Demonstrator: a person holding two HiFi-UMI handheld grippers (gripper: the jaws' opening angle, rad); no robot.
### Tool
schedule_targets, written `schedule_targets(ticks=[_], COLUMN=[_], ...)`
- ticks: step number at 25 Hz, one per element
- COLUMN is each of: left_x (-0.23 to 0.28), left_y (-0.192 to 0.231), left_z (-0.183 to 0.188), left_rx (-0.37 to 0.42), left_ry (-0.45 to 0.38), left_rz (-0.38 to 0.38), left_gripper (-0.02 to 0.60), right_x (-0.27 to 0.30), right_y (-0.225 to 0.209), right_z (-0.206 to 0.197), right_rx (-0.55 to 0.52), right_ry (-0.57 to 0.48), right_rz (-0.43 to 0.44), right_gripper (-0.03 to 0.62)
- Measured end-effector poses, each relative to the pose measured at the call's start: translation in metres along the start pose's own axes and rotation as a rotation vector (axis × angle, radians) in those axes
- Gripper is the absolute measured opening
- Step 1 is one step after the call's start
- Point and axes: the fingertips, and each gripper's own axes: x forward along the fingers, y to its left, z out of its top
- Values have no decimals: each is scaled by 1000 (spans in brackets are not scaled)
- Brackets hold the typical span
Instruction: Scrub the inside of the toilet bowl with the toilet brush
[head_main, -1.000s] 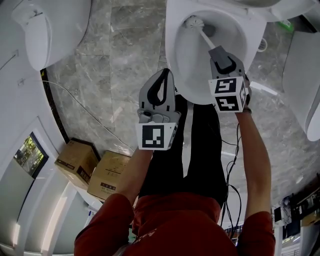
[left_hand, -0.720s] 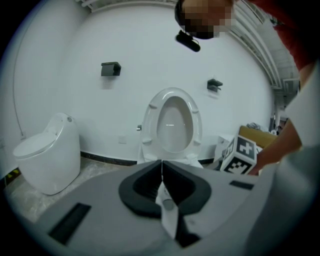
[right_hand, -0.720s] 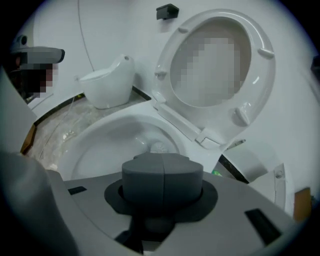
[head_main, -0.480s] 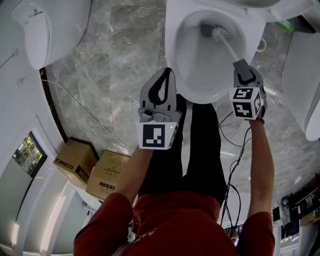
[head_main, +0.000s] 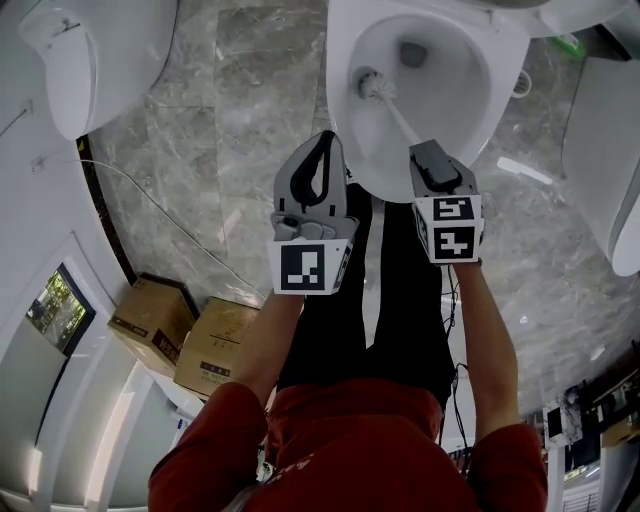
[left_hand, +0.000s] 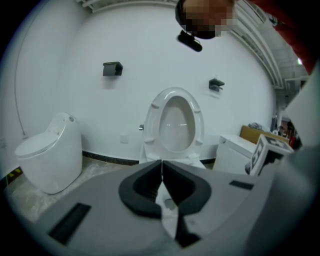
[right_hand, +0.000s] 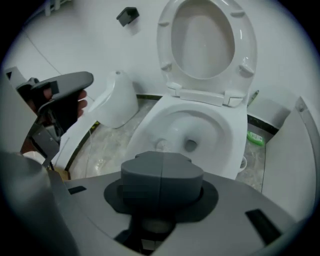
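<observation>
Scrubbing the left inner wall of the toilet bowl (head_main: 505, 60), the toilet brush (head_main: 372, 86) presses its white bristle head against the porcelain, left of the drain. Its pale shaft runs back to the right gripper (head_main: 425, 152), whose jaws are clamped tight on the handle end. The left gripper (head_main: 324, 145) hovers beside the bowl's front rim, jaws pressed together on nothing. The brush looks light, with a stiff plastic shaft and springy bristles. The wet glaze will likely let the head skid, so a firm hold high on the handle, as here, seems the right one. Half a second earlier the head sat at the bowl's far side by the drain. It has since swept across to the left, and the right gripper has swung inward toward the left one, which has barely shifted.
</observation>
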Motion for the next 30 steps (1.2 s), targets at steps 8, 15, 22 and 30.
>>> schedule_targets(ticks=[8,15,22,30], left_x=[4,0,-3,-2], left_y=[-8,-19,-3,0], left_z=[6,-4,-3,-11], left_rx=[-9,17,-12,-25], left_ry=[-39,24,-13,-5], left_rz=[-1,-39,10,15], left_gripper=[-2,-2,-2,-2], right_x=[0,-17,3,23], right_y=[-49,-124,-90,-4], right_z=[-45,8,-14,1], right_rx=[-107,-192,-174,-104], right_ry=[72,-40,38,-51], right_rz=[-128,-321,-227,-100], right_gripper=[149,147,147,150])
